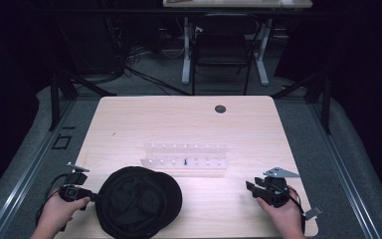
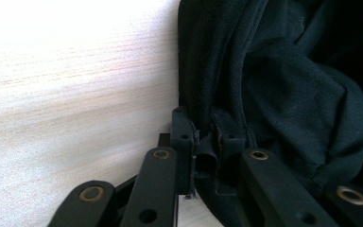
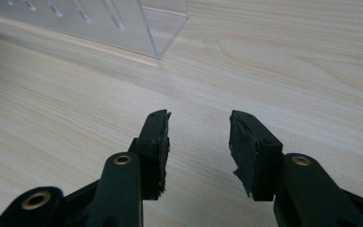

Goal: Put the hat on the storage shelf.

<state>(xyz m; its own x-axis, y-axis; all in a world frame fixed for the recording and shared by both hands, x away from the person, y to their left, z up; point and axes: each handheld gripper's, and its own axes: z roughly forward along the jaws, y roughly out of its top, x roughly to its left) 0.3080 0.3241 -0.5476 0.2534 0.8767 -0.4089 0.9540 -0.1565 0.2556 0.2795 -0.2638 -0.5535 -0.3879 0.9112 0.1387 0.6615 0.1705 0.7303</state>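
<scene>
A pale wooden table [image 1: 129,124] stands in a dark room, with a chair [image 1: 222,50] and a white-legged desk [image 1: 236,4] beyond it. The left gripper [image 2: 207,142], at the table's near left edge, has its jaws clenched on a fold at the rim of a black cloth bag [image 1: 138,200] lying on the near part of the table. The right gripper [image 3: 198,146], near the right edge, hovers with jaws apart and empty above bare wood. Past both, mid-table, sits a clear acrylic rack [image 1: 185,158] holding one small dark piece.
</scene>
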